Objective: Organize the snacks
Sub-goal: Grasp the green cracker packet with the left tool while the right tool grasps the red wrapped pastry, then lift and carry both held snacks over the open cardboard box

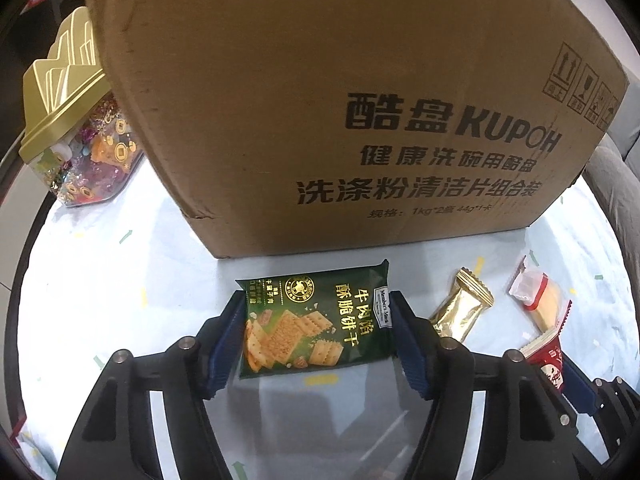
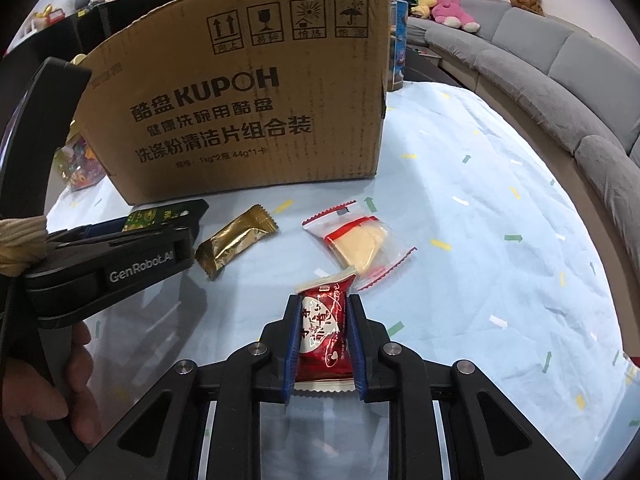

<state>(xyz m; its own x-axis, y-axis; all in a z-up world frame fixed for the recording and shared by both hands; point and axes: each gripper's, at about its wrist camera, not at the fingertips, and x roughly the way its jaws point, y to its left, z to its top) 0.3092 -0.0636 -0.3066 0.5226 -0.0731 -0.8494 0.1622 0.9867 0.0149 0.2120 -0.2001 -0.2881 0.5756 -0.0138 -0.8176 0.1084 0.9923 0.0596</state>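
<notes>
Left wrist view: left gripper straddles the dark green cracker packet, blue pads touching both long edges, so it's clamped on the packet. Packet lies flat on the pale blue patterned tablecloth, just in front of the brown cardboard box with black KUPOH print. Gold foil sachet just right of it, then a clear wrapper with a yellow wafer and red band. Gold-lidded clear jar of trinkets left of the box.

Right wrist view: right gripper pinched tight on the red-and-white wrapped candy, near the wafer pack. Grey sofa at right. A hand holds the left gripper at the frame's left edge.
</notes>
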